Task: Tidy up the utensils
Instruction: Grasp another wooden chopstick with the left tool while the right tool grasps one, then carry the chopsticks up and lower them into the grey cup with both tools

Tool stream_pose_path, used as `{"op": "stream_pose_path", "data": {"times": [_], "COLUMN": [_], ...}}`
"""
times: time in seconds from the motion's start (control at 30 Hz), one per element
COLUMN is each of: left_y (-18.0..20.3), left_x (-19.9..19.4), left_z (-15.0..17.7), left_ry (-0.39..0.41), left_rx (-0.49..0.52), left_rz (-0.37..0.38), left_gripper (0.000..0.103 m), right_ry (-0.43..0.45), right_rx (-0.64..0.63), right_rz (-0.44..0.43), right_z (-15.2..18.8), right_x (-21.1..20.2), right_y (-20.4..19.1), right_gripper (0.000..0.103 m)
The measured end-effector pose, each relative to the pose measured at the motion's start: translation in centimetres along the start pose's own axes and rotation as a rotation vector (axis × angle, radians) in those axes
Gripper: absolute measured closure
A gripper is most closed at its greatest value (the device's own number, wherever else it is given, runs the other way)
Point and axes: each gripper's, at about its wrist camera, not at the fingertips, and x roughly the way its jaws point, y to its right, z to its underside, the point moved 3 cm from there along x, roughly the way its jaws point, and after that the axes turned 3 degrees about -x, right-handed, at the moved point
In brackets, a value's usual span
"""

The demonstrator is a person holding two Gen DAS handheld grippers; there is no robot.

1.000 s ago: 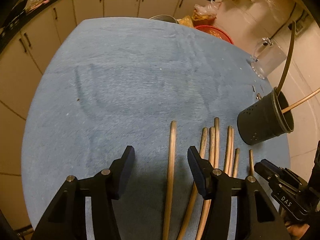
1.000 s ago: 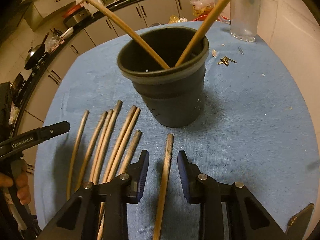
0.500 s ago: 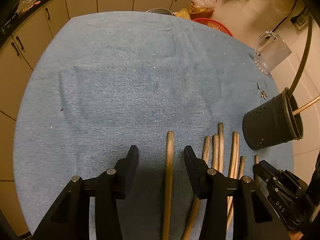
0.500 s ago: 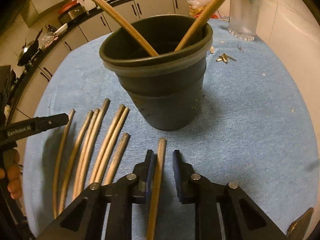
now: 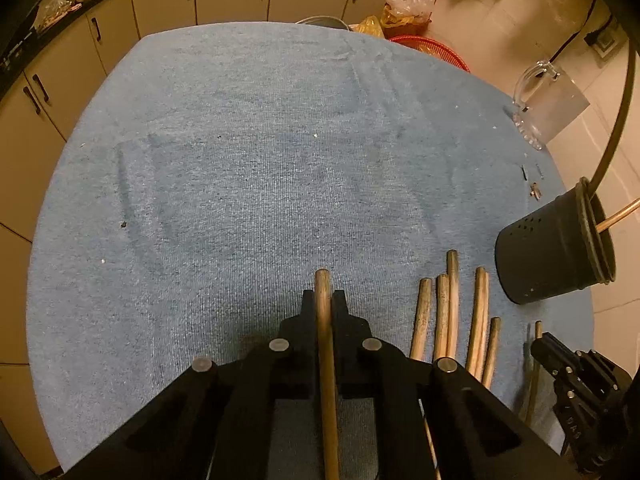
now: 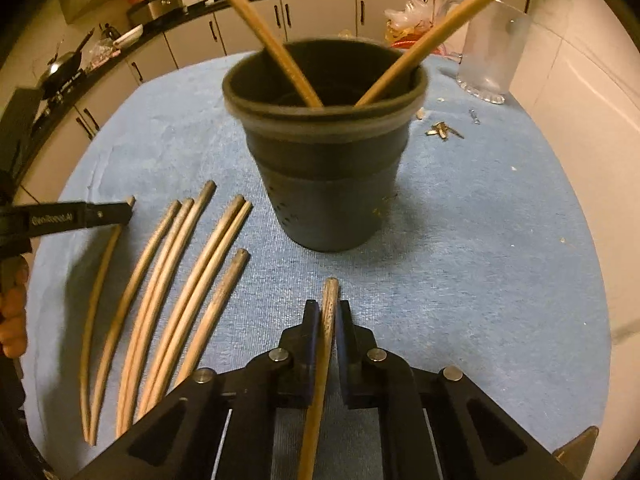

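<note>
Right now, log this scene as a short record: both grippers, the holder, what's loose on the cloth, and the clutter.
left gripper: shut on a chopstick at the left end of the row
right gripper: shut on a darker chopstick at the right end
holder: dark perforated cup, upright, two chopsticks inside
loose chopsticks: six between the grippers, lying on the cloth
surface: blue cloth
clutter: glass mug, small metal bits

Matt wooden chopsticks (image 6: 188, 280), dull dark plastic holder (image 6: 324, 184), nubby blue cloth (image 5: 240, 168).
</note>
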Motion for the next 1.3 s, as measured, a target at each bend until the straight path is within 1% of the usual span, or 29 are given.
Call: {"op": "stream_pose_path", "data": {"times": [0.1, 0.23, 0.27, 0.4, 0.47, 0.67, 0.9, 1.3], "left_y": [0.1, 0.4, 0.5, 0.9, 1.3, 2.8, 3.7, 4.3], "left_x": [-1.7, -4.8, -5.9, -9.6, -11.6, -15.6, -18.7, -21.6], "left_z": [0.2, 0.3, 0.4, 0.5, 0.7, 1.5, 3.3, 4.3], "left_ry": [0.036, 0.102, 0.129, 0.216, 0.261, 0.352, 0.405, 0.451], "left_rx": [0.011, 0.032, 0.041, 0.058, 0.061, 0.076, 0.105, 0.104], "left_rz": [0.002, -0.019, -0.034, -0.047, -0.047, -0.041, -0.030, 0.017], "left_gripper": [0.096, 0.096, 0.096, 0.096, 0.096, 0.096, 0.096, 0.096], "right_ry": [0.020, 0.061, 0.076, 0.129, 0.151, 0.214, 0.268, 0.363], "right_rx": [0.017, 0.037, 0.042, 0.044, 0.044, 0.042, 0.033, 0.030], "right_rz": [-0.021, -0.053, -0.062, -0.084, -0.096, -0.129, -0.143, -0.146], "right_z": [-0.1, -0.5, -0.6, -1.0, -1.1, -1.4, -1.5, -1.4], "right_x": [-1.6, -4.2, -5.1, -7.9, -9.1, -13.0, -16.4, -20.7], "right_y": [0.5, 0.9, 1.0, 0.9, 0.5, 0.1, -0.4, -0.7], "right_gripper": [0.094, 0.094, 0.094, 0.095, 0.095, 0.095, 0.095, 0.095]}}
